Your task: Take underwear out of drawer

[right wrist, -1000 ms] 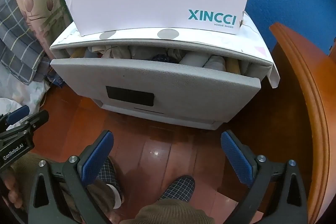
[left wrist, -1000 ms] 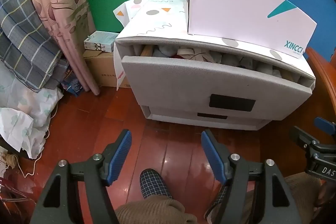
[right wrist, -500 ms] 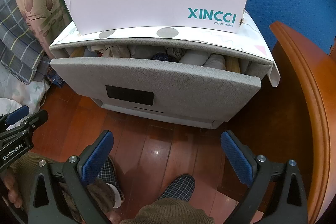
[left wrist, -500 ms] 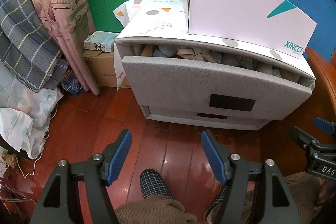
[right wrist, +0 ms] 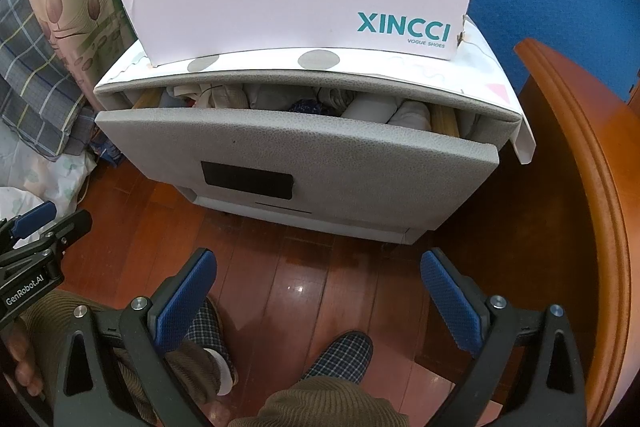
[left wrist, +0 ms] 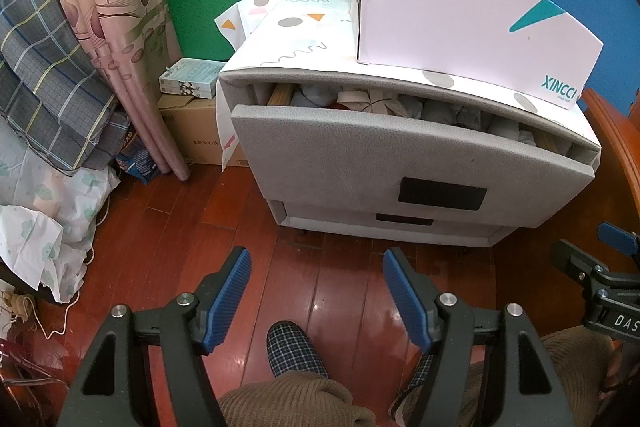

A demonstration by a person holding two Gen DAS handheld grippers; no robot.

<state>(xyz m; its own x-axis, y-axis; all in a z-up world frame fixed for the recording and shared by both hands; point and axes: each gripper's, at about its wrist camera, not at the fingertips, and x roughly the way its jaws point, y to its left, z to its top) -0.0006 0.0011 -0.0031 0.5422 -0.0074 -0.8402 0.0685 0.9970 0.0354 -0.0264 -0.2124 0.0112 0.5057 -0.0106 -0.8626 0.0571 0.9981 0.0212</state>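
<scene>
Left wrist view: unchanged; drawer [left wrist: 400, 155] ajar, both jaws still apart.

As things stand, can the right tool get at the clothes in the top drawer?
Probably yes: the right tool is open and empty, the top drawer is pulled partway out, and the clothes lie exposed, though the gap looks narrow.

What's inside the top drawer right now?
The top drawer stands partly open. The gap shows crammed rolled and folded clothes, mostly white and grey, one dark blue. The cabinet top covers everything further back.
</scene>
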